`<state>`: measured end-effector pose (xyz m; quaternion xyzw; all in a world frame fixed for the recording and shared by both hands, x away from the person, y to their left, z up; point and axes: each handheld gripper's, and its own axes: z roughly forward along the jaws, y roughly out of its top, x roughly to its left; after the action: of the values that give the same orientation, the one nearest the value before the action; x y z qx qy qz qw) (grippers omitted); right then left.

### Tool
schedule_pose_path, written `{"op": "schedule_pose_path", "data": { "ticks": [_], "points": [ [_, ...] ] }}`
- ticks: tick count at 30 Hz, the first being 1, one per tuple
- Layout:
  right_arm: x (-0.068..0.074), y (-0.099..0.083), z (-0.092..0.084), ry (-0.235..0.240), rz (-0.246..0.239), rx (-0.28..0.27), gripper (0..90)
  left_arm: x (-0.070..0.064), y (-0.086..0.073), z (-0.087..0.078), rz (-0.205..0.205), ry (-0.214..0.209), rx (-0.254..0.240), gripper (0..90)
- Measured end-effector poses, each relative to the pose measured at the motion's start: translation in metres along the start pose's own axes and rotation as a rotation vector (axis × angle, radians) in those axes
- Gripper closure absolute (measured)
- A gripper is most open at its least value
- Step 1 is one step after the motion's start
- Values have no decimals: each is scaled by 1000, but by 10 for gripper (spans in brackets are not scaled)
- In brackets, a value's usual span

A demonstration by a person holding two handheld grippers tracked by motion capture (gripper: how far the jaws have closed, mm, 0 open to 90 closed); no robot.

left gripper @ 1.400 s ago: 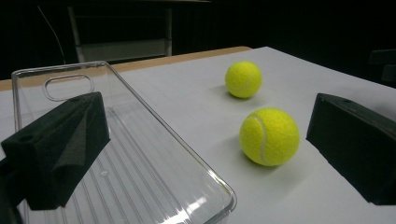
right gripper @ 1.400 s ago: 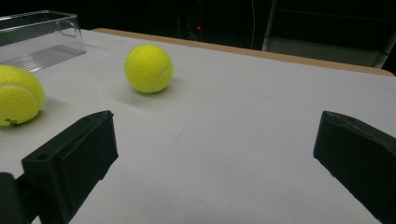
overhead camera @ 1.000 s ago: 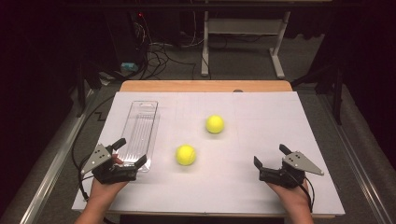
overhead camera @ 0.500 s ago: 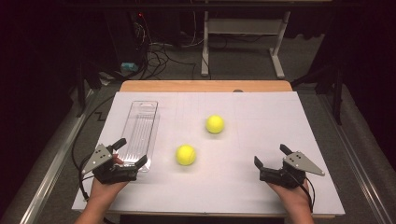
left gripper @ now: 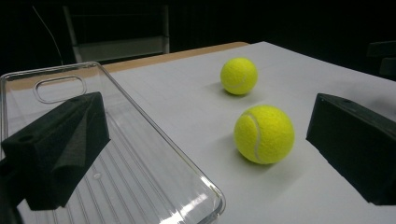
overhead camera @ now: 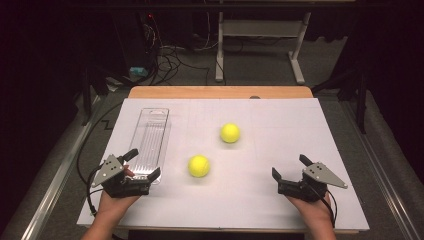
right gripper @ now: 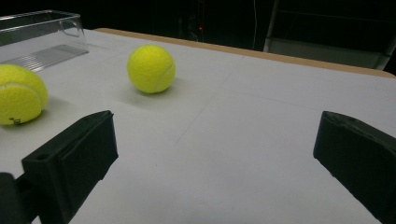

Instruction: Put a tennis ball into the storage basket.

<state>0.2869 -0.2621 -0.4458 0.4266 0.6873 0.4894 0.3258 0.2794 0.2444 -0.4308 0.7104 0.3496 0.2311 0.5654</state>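
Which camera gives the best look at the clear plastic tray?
The high view: the clear tray shows whole, lying empty left of both balls. The left gripper view shows its near corner close up, the right gripper view just its far end.

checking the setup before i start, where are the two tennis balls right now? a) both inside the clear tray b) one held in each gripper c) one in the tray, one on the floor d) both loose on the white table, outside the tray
d: the near tennis ball and the far tennis ball sit on the white table, right of the clear tray, which holds nothing.

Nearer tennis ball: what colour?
Bright yellow-green with a pale seam; clearest in the left gripper view.
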Motion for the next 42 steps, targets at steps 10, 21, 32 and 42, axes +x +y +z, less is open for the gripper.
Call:
{"op": "schedule_pose_path", "data": {
  "ticks": [10,21,32,42],
  "points": [
    [1,0,1,3,-2,3,0,-6,2,2,3,-11,-4,3],
    [1,0,1,1,-3,8,0,-17,5,5,14,-72,2,4],
    [2,0,1,4,-4,9,0,-32,4,13,37,-126,-1,3],
    [2,0,1,3,-6,10,0,-48,5,18,52,-190,17,3]
  ]
}}
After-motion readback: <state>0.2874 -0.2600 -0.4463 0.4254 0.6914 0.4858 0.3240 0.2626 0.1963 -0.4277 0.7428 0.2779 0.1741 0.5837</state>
